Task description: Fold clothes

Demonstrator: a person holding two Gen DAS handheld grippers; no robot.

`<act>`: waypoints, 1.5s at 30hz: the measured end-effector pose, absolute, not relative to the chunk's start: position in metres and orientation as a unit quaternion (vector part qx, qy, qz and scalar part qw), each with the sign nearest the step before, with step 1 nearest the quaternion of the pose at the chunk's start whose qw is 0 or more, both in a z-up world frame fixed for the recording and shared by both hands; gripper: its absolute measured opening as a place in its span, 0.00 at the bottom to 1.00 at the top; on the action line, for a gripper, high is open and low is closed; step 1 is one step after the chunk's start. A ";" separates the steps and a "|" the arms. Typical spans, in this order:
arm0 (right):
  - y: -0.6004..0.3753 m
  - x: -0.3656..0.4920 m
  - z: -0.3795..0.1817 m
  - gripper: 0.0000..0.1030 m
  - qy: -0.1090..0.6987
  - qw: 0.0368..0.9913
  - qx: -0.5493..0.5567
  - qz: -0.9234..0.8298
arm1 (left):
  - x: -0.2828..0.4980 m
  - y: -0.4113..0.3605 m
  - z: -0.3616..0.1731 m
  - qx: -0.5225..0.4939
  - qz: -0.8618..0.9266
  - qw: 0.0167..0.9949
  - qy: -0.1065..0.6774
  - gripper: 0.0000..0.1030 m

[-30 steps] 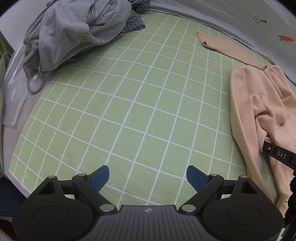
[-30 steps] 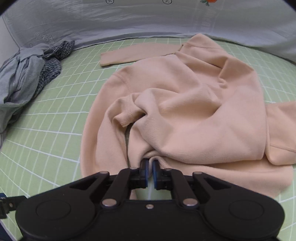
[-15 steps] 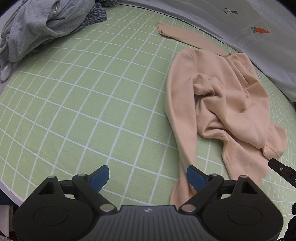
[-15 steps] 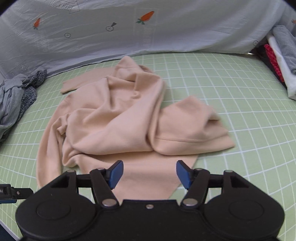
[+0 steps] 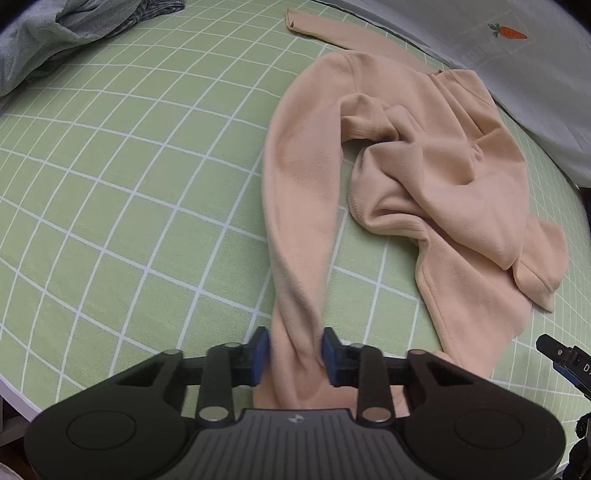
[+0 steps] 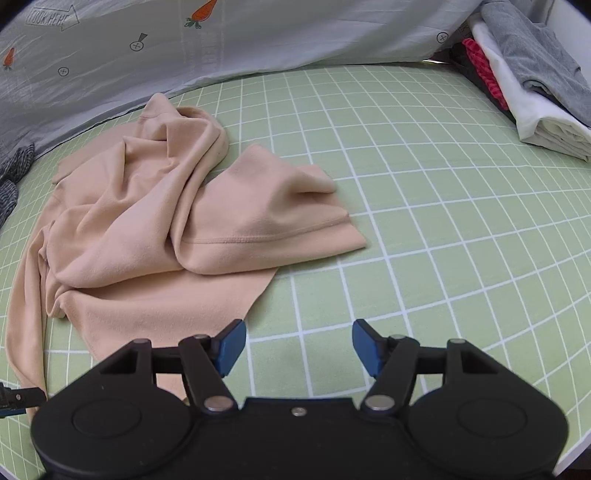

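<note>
A peach long-sleeved top (image 5: 424, 166) lies crumpled on the green checked sheet (image 5: 129, 184). Its long near strip runs down to my left gripper (image 5: 294, 350), whose jaws are closing, and the cloth is bunched between both blue pads. In the right wrist view the same top (image 6: 147, 206) lies to the left, its hem folded over. My right gripper (image 6: 298, 347) hangs open over bare sheet (image 6: 443, 221) just right of the top's near edge, with nothing between its fingers.
A heap of grey clothes (image 5: 55, 33) lies at the far left. A stack of folded garments (image 6: 528, 74) sits at the far right. A grey cover with carrot prints (image 6: 258, 37) borders the back. The sheet's near edge drops off at lower left.
My left gripper has moved right onto the top's near strip and its jaws have closed around it. My right gripper has let go of the top, opened and moved right.
</note>
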State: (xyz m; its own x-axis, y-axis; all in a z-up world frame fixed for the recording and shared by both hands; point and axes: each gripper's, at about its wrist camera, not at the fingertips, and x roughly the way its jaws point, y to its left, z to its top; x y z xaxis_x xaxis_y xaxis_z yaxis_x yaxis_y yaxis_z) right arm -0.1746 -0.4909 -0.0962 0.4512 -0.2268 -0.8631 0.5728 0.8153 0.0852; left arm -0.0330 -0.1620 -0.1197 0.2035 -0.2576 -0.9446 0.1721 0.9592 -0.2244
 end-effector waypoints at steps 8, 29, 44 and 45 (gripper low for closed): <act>-0.473 -0.152 -0.094 0.63 0.455 0.825 0.195 -0.273 | 0.028 -0.079 -0.106 -0.019 -0.057 0.817 0.573 0.16; -0.481 -0.147 -0.096 0.80 0.455 0.838 0.069 -0.292 | 0.001 -0.158 -0.084 -0.024 -0.128 0.808 0.575 0.83; -0.523 -0.148 -0.123 0.75 0.436 0.887 -0.068 -0.133 | -0.096 -0.285 -0.119 -0.008 -0.158 0.802 0.577 0.80; -0.523 -0.146 -0.123 0.72 0.432 0.891 -0.075 -0.116 | -0.098 -0.286 -0.118 -0.010 -0.152 0.806 0.572 0.73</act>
